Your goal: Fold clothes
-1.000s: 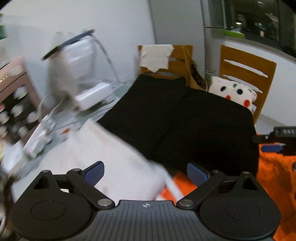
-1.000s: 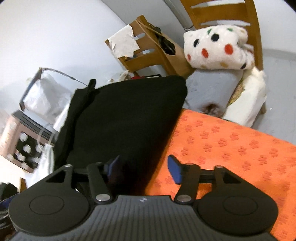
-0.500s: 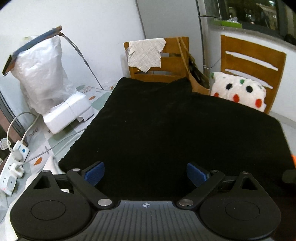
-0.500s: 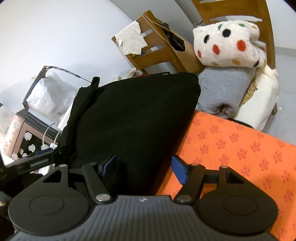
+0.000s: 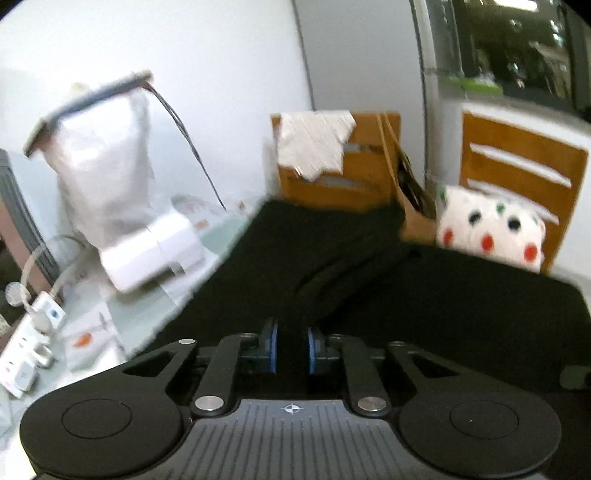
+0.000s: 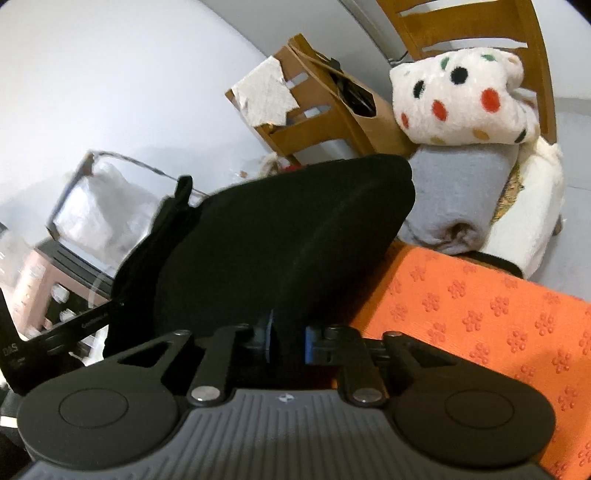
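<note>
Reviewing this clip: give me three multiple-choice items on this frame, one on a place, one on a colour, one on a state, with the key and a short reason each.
1. Where does the spotted cushion lie?
A. On a grey roll by a wooden chair
B. On the orange mat
C. On the white power strip

2. What colour is the garment being folded?
A. Grey
B. Black
C. Orange

3. What is between the right gripper pads?
A. Nothing
B. Orange mat
C. Black fabric

Key: 1 A, the cushion sits on top of the grey roll against the chair. 2 B, the cloth is black in both views. 3 C, black cloth bunches between the closing blue pads.
</note>
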